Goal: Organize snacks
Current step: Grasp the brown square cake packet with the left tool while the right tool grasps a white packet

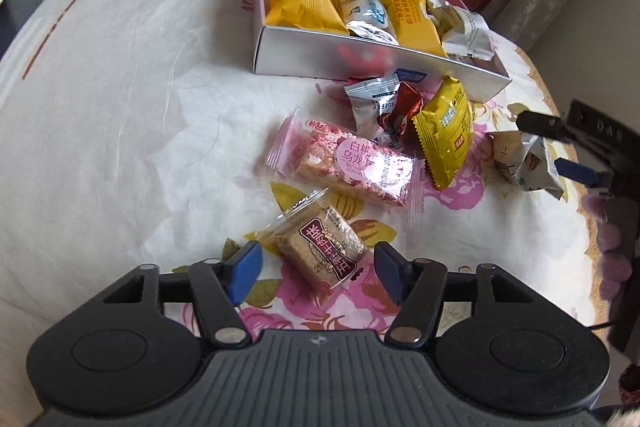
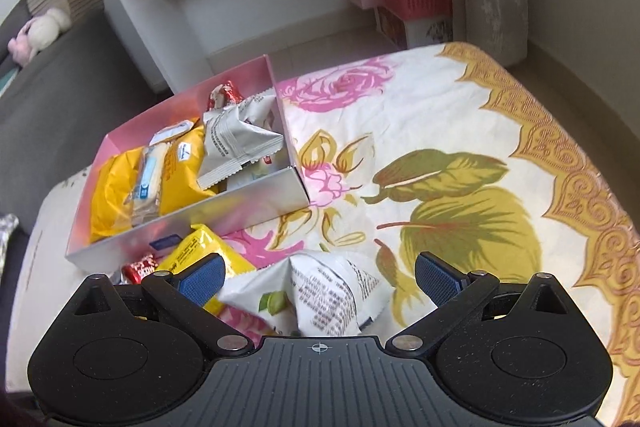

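- Here, the open pink-and-silver cardboard box (image 1: 328,55) sits on a worktop with a white flowered cloth (image 1: 120,107), and it holds yellow, white and red snack packs.
- The left claw (image 1: 316,275) is partly open around a clear-wrapped brown bar with a dark red label (image 1: 320,251), well in front of the box. Its blue pads sit just beside the wrapper, and I cannot tell if they touch it.
- A pink rice bar in clear wrap (image 1: 348,163) lies between that bar and the box.
- A shiny gold packet (image 1: 444,135) and small silver and red candies (image 1: 384,107) lie just in front of the box.
- The right claw (image 2: 320,279) is open wide around a crinkly white packet with small print (image 2: 324,295), near the box's front corner, not squeezing it.
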